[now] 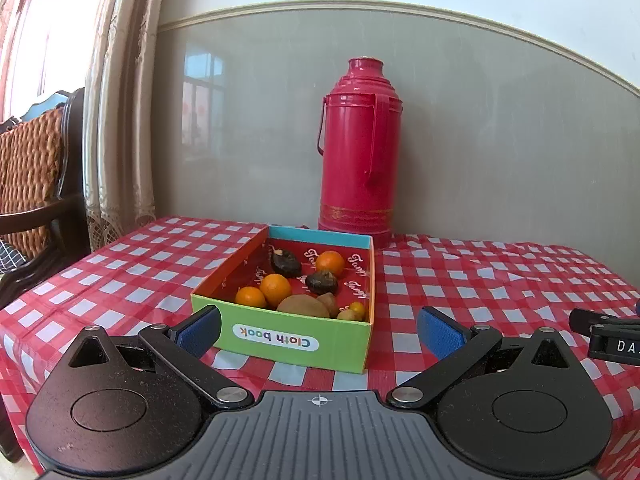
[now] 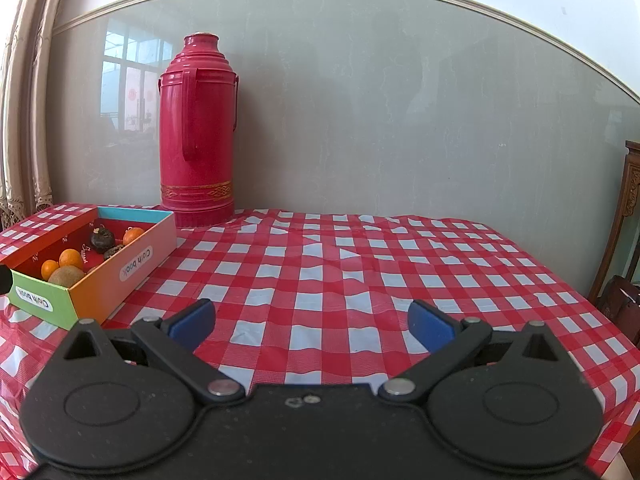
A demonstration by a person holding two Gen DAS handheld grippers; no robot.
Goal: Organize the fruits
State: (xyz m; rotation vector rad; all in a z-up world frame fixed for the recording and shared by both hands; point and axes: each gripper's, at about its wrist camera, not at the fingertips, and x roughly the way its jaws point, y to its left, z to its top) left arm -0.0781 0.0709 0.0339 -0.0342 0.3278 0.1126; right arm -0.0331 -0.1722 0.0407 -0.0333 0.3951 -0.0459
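Note:
A colourful cardboard box (image 1: 296,342) marked "Cloth book" sits on the checked tablecloth and holds the fruit: oranges (image 1: 275,289), two dark mangosteens (image 1: 321,282) and a brown kiwi (image 1: 303,306). My left gripper (image 1: 319,330) stands open just in front of the box's green wall, nothing between its blue pads. In the right wrist view the same box (image 2: 120,280) lies at the left, its oranges (image 2: 71,259) and kiwi (image 2: 66,276) showing. My right gripper (image 2: 312,322) is open over bare cloth, to the right of the box.
A tall red thermos flask (image 1: 357,152) stands behind the box against the grey wall, also in the right wrist view as the flask (image 2: 196,128). A curtain and a chair with a wicker back (image 1: 32,176) are at the left. A wooden cabinet (image 2: 628,240) stands at the right.

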